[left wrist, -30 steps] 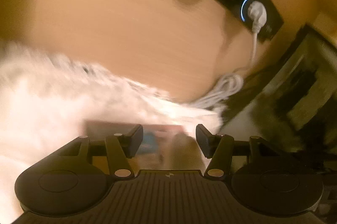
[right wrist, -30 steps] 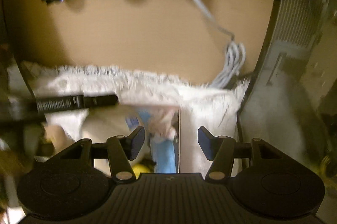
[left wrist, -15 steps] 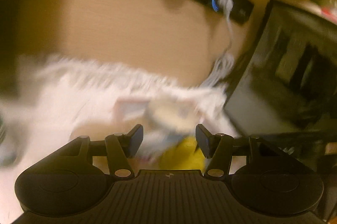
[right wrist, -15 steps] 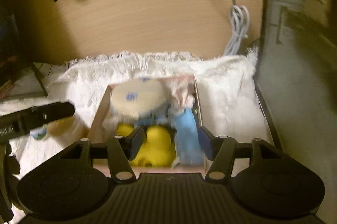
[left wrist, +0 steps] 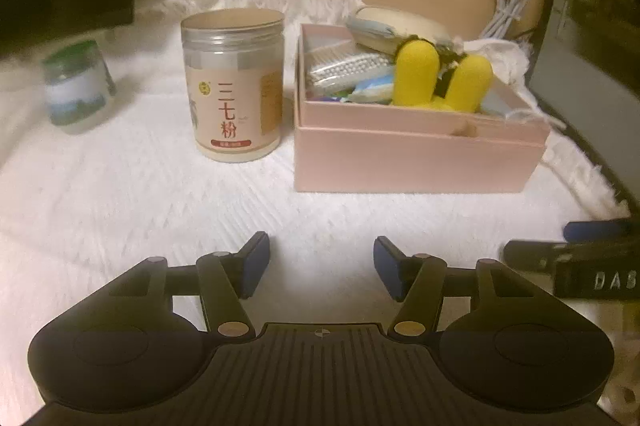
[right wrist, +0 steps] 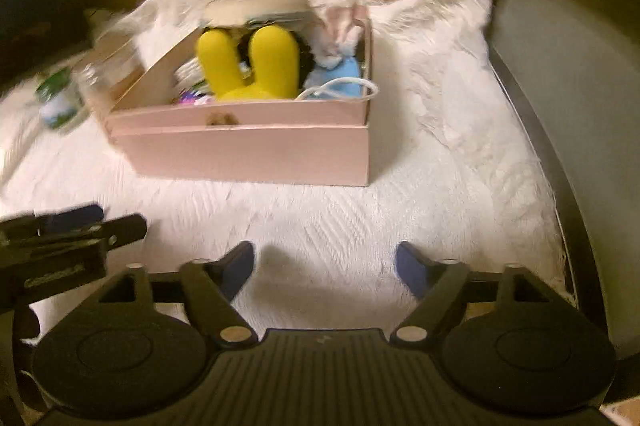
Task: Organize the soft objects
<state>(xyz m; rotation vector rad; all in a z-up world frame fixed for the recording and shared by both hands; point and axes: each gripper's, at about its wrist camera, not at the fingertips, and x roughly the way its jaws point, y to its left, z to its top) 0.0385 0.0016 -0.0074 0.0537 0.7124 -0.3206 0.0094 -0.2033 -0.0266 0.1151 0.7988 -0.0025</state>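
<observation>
A pink box [left wrist: 416,161] stands on a white fluffy mat [left wrist: 160,201]; it also shows in the right wrist view [right wrist: 256,153]. In it sit a yellow plush toy [left wrist: 440,77] [right wrist: 252,61], a round cream pad [left wrist: 396,25], a blue and white soft toy [right wrist: 340,73] and small packets. My left gripper [left wrist: 320,266] is open and empty, low over the mat in front of the box. My right gripper [right wrist: 324,266] is open and empty, also in front of the box.
A clear jar with a pink label [left wrist: 234,85] stands left of the box. A small green-capped bottle [left wrist: 76,85] is farther left. A dark monitor edge [right wrist: 560,65] rises on the right. A white cable [left wrist: 508,5] lies behind the box.
Both grippers have pulled back and down from above the box to low over the mat in front of it. Both stay open and empty.
</observation>
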